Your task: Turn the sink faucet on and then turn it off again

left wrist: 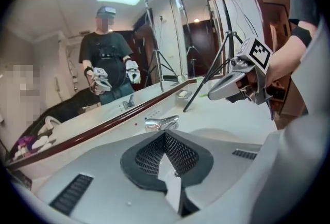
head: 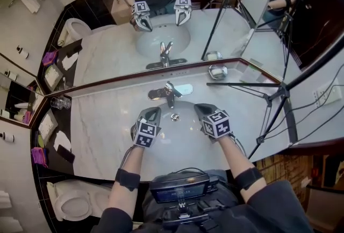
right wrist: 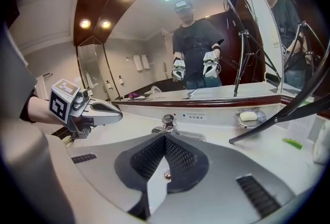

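**Head view.** Left gripper and right gripper side by side over the near half of the sink basin. Jaws of each pressed together, nothing between them. Tips aimed at the chrome faucet but apart from it. Faucet at the basin's far rim, against the mirror; no stream of water to be made out. Probable reason for the closed jaws: a lever more easily nudged with a blunt closed tip than pinched. Soap dish right of the faucet. Black tripod on the marble countertop further right, one leg stretched toward the soap dish. Glass tumblers at the far left. Nothing between either tip and the lever.

**Left gripper view.** Left gripper shut and empty, mesh pads meeting at the tip. Faucet just beyond the tip, untouched. Right gripper to the right and higher in frame, likewise clear of the faucet, with a leg of the tripod slanting behind it.

**Right gripper view.** Right gripper closed on nothing, the drain visible through the slit below the pads. Faucet straight ahead, apparently well placed for a push from this side. Left gripper to the left, near the faucet but not on it. Soap dish and a leg of the tripod to the right, outside the line of approach.
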`<action>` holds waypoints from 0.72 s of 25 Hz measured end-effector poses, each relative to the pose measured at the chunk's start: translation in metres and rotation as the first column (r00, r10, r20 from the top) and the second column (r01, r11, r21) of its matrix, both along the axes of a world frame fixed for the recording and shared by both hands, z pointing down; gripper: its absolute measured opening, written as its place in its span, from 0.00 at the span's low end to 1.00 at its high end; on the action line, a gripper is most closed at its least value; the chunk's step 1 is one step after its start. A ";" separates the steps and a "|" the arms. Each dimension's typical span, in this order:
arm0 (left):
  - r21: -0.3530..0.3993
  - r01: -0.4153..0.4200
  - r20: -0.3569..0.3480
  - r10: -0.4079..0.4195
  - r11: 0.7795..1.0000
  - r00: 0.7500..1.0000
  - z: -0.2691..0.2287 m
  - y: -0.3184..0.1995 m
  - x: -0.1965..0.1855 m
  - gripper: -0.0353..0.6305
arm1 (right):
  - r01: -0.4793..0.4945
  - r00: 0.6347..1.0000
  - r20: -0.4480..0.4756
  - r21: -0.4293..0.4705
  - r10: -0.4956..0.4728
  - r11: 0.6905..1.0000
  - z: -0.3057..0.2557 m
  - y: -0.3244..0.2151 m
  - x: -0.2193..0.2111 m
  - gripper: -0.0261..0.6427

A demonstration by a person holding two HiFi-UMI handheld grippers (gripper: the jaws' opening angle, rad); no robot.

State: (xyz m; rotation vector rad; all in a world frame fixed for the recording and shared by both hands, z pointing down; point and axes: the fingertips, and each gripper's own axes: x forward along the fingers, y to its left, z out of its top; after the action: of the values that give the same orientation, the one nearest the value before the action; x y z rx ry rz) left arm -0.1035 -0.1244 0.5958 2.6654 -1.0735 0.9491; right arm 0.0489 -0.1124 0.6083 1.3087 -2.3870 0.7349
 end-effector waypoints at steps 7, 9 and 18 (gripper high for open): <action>-0.068 0.156 -0.146 -0.164 0.985 0.976 -0.011 0.013 -0.041 0.06 | 0.003 1.000 -0.005 0.008 -0.003 1.000 -0.005 0.006 -0.001 0.07; -0.074 0.184 -0.168 -0.194 0.980 0.967 -0.009 0.017 -0.051 0.06 | 0.001 1.000 -0.006 0.011 -0.001 1.000 -0.006 0.008 0.000 0.07; -0.109 0.244 -0.243 -0.264 0.963 0.933 -0.013 0.031 -0.065 0.05 | -0.004 1.000 -0.010 0.003 0.004 1.000 -0.001 0.015 0.003 0.07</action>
State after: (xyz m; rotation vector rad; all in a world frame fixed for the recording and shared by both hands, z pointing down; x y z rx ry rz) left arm -0.1687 -0.0933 0.5832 2.4235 -1.2520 0.5676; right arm 0.0521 -0.0971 0.6074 1.3159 -2.3786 0.7249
